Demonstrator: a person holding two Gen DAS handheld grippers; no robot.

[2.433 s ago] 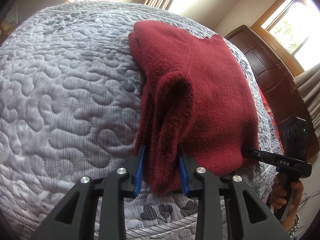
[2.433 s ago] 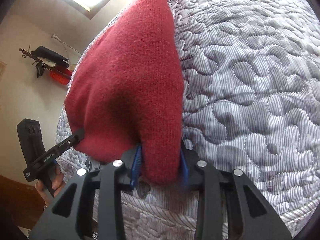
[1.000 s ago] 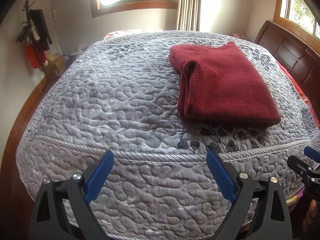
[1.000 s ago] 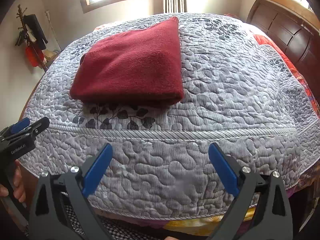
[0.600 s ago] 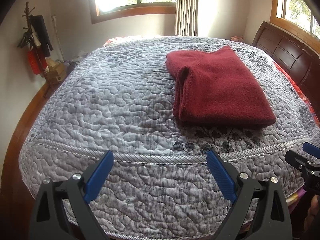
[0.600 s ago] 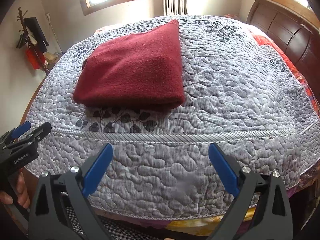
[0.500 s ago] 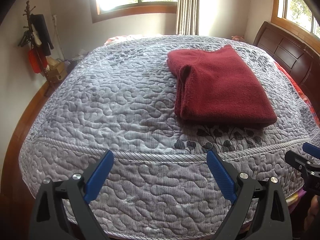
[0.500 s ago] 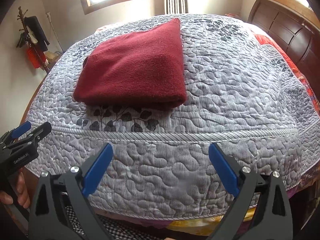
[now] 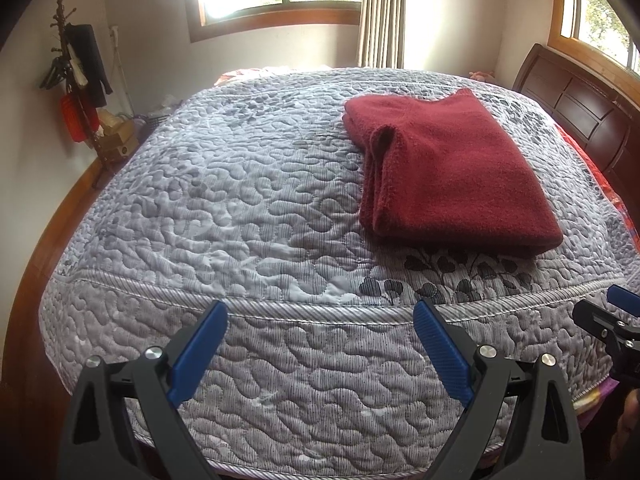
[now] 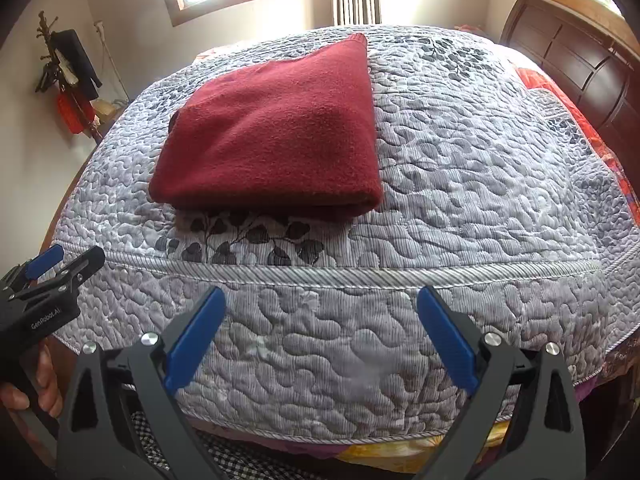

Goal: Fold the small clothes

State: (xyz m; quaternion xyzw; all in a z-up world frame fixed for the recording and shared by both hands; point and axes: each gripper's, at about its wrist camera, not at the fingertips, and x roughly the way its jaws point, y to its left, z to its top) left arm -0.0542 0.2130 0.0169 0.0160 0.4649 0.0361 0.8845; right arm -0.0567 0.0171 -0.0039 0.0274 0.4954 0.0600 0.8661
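Observation:
A dark red fleece garment (image 9: 452, 172) lies folded into a flat rectangle on the grey quilted bedspread (image 9: 224, 200), near the bed's front edge. In the right wrist view the same red garment (image 10: 276, 136) sits left of centre on the bedspread (image 10: 480, 184). My left gripper (image 9: 320, 312) hangs open off the bed's front side, well short of the garment, nothing between its blue pads. My right gripper (image 10: 322, 296) is open too, also back from the bed edge. Each gripper shows in the other's view: the right gripper (image 9: 608, 312) at the far right, the left gripper (image 10: 60, 264) at the far left.
A dark wooden headboard (image 9: 580, 116) borders the bed on the right. A coat stand with dark and red items (image 9: 78, 80) stands by the left wall. Windows and a curtain (image 9: 380, 12) lie behind the bed. A hand (image 10: 44, 376) holds the left gripper's handle.
2.4 s ago both grippers were shut on the red garment's near edge. They have since let go, opened wide and pulled back off the bed. Over the last second little has moved.

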